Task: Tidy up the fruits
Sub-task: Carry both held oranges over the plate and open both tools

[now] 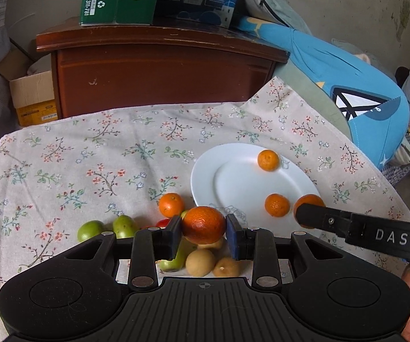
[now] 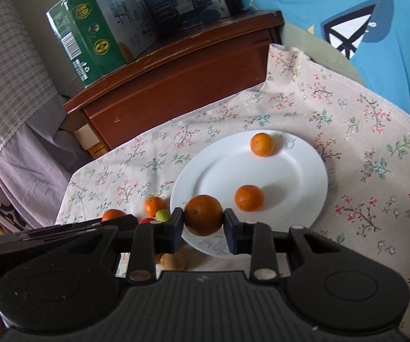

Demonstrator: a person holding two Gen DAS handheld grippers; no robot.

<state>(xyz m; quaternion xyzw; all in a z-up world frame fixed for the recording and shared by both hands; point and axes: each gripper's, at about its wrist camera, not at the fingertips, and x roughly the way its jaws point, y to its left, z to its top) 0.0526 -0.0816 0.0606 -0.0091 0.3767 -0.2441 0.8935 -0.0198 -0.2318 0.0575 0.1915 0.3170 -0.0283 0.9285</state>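
My left gripper [image 1: 204, 229] is shut on a mandarin [image 1: 203, 218], held above a heap of fruit on the floral cloth. My right gripper [image 2: 203, 219] is shut on another mandarin [image 2: 202, 211] over the near rim of the white plate [image 2: 304, 171]. Two mandarins lie on the plate, one at the far edge [image 2: 262, 144] and one nearer [image 2: 249, 202]. In the left wrist view the right gripper's finger [image 1: 313, 216] reaches in from the right, and its mandarin [image 1: 309, 201] shows behind it. A loose mandarin [image 1: 171, 205] sits left of the plate [image 1: 205, 176].
Green fruits [image 1: 91, 230] [image 1: 125, 225], tan round fruits [image 1: 200, 262] [image 1: 227, 266] and a red one [image 1: 163, 223] lie under and left of my left gripper. A brown wooden cabinet [image 1: 162, 74] with boxes stands behind the table. A blue cushion [image 1: 361, 99] rests at the right.
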